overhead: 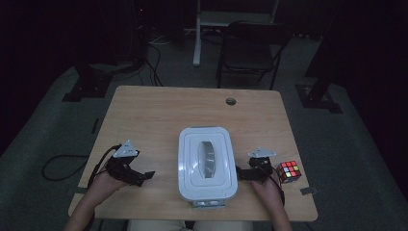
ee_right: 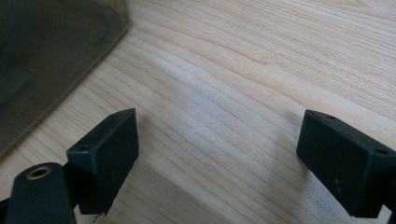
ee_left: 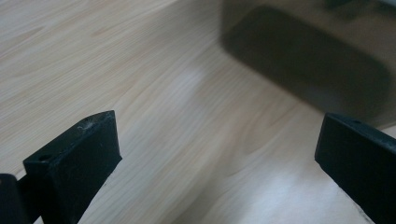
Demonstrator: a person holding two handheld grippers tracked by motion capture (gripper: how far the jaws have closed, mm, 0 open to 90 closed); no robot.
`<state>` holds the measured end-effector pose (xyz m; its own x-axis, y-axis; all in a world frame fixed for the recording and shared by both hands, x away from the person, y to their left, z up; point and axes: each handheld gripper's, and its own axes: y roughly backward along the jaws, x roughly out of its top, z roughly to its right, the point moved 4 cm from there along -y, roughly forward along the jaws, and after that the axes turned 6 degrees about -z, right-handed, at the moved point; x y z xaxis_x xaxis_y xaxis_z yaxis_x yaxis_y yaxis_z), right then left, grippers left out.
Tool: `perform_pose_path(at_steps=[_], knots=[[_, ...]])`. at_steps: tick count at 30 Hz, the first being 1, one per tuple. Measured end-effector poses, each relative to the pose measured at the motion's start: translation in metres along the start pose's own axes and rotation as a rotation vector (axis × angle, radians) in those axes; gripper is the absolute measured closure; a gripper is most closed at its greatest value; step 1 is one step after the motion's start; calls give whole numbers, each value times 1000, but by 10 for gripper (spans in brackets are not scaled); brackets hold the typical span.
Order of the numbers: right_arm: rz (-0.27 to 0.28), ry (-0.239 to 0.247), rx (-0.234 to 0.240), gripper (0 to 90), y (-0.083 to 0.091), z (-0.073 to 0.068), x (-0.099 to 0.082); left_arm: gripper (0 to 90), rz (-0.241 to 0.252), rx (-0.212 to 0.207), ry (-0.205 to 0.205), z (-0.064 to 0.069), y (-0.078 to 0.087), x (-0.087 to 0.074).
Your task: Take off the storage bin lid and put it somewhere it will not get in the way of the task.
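Wooden table [overhead: 159, 110], dim room; white lidded box [overhead: 207, 163] sits at the near middle of the tabletop, long side running 12 to 6 o'clock, an oval slot in its lid; box rests flat, nothing on top of it. Left gripper [overhead: 144, 176] lies at 9 o'clock of the box, near it but apart, held in the person's left hand [overhead: 103, 185]; its jaws point toward the box's side; in the left gripper view the left gripper [ee_left: 217, 154] has its jaws spread wide, bare wood between them, and the box [ee_left: 308, 56] shows as a dark blurred wall at 1 o'clock, ahead of the jaws and not touched. Right gripper [overhead: 242, 173] lies at 3 o'clock of the box, just beside its wall, held in the right hand [overhead: 269, 190]; in the right gripper view the right gripper [ee_right: 217, 154] is likewise spread, only table grain in the gap; the box [ee_right: 51, 51] stands at 10 o'clock, clear of the near jaw. Colour puzzle cube [overhead: 288, 172] rests at 3 o'clock of the right gripper, near the table's right edge; whether it touches the gripper cannot be told. Cable hole [overhead: 231, 101] at 12 o'clock near the far edge; folding chair [overhead: 252, 48] beyond the table.
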<state>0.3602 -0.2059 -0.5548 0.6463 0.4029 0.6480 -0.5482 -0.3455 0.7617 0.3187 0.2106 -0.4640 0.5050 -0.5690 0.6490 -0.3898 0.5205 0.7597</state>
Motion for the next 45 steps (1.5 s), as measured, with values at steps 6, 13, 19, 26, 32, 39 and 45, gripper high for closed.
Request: perform_pose_path(at_steps=[6, 13, 19, 26, 32, 39, 45], knots=[[0, 0, 0, 126, 0, 0, 0, 8, 51, -75, -37, 19, 11, 24], [0, 0, 0, 126, 0, 0, 0, 8, 81, -151, -101, 42, 15, 52], [0, 0, 1, 126, 0, 0, 0, 8, 117, -196, -145, 59, 13, 71], [0, 0, 0, 126, 0, 0, 0, 8, 108, -229, -185, 74, 4, 85], [0, 0, 0, 126, 0, 0, 0, 8, 107, -256, -202, 84, -5, 95], [0, 0, 0, 126, 0, 0, 0, 8, 87, -299, -224, 96, -18, 107], [0, -1, 0, 126, 0, 0, 0, 8, 79, -313, -209, 100, -29, 116]])
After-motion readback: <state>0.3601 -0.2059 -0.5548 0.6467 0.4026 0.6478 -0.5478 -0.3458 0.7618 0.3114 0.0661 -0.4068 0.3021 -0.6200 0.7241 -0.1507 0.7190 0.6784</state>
